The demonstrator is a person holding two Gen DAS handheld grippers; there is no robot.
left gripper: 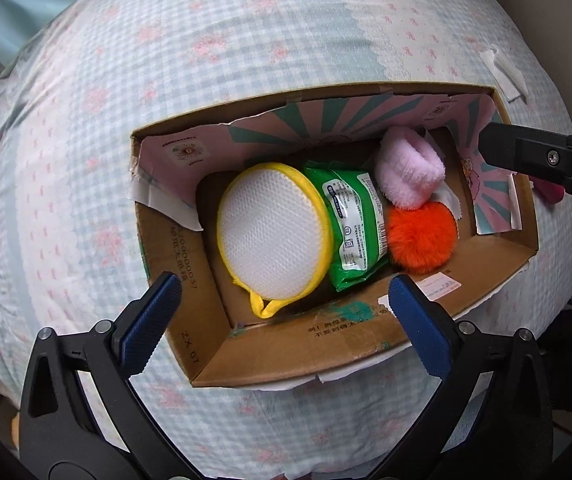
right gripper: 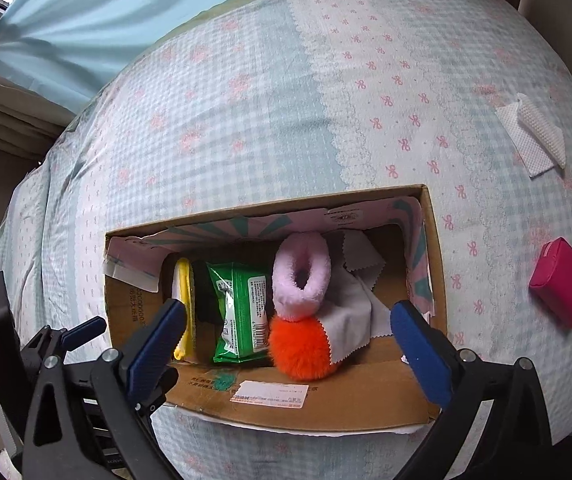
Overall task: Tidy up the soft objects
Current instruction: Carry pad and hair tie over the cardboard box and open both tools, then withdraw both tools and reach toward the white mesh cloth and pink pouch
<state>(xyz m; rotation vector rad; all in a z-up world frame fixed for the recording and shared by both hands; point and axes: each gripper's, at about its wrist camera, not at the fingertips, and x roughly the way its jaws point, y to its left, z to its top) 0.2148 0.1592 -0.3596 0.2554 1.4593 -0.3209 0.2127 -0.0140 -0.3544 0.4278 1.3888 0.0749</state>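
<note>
Left gripper (left gripper: pixel 286 320) points straight down over the cardboard box (left gripper: pixel 286 356), jaws spread, empty. Right gripper (right gripper: pixel 290 336) tilts steeply down, likewise spread. Inside: yellow-rimmed mesh pouch (left gripper: pixel 272 236), green packet (left gripper: pixel 352 226), orange pompom (left gripper: pixel 422 236), pink scrunchie (left gripper: pixel 410 168). Beyond, on the bedsheet (right gripper: pixel 266 92): red pouch (right gripper: pixel 562 282), white cloth (right gripper: pixel 532 138).

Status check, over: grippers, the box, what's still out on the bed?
Left gripper and right gripper open, empty, over cardboard box. Orange pompom inside. White cloth, red pouch outside.
</note>
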